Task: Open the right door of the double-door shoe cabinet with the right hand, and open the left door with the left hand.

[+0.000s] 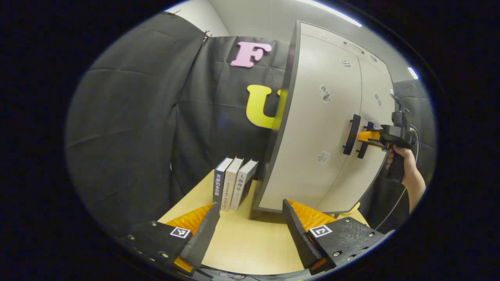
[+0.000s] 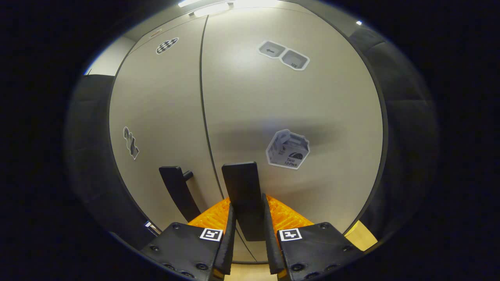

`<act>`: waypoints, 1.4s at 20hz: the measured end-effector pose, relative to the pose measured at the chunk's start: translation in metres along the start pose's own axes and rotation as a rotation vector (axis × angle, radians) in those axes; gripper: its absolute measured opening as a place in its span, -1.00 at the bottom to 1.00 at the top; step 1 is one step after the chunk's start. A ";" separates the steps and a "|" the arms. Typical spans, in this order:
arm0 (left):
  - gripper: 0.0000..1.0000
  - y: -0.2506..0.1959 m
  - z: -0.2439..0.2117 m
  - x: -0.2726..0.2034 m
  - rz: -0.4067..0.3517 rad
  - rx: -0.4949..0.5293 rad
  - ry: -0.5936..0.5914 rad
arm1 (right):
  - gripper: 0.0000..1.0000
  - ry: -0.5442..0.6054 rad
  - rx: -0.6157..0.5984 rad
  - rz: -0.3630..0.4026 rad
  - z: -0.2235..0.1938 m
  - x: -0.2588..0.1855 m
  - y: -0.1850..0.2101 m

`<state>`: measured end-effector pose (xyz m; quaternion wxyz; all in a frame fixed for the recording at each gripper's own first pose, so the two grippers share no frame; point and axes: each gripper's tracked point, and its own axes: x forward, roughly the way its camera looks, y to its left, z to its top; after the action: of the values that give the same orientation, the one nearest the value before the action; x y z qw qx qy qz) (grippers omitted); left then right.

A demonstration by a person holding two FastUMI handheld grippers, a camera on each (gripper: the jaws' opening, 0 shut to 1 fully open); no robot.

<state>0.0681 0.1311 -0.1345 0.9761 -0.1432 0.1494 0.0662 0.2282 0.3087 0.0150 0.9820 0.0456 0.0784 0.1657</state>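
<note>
My right claw is clamped on the right door handle, both fingers pressing its sides, so I can pull that door open. My left claw hangs open over the bench, well apart from the left handle; both doors look closed.

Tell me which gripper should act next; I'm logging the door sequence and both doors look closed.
Right. The right gripper is already clamped on the right door handle, ready to pull. The left gripper hangs open over the table, well back from the left door handle.
</note>
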 end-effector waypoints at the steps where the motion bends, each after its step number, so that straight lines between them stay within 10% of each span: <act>1: 0.87 -0.001 -0.002 -0.001 -0.006 0.002 0.003 | -0.37 0.000 -0.022 -0.002 -0.002 0.001 -0.001; 7: 0.88 0.000 -0.012 -0.009 -0.016 0.030 0.019 | -0.88 -0.018 -0.052 -0.013 -0.002 -0.001 0.001; 28: 0.88 -0.050 -0.013 0.003 -0.079 0.081 0.002 | -0.84 -0.005 -0.079 0.079 0.000 -0.018 -0.006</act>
<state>0.0757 0.0797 -0.1342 0.9828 -0.1093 0.1472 0.0213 0.2133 0.2967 0.0173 0.9759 0.0103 0.0674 0.2073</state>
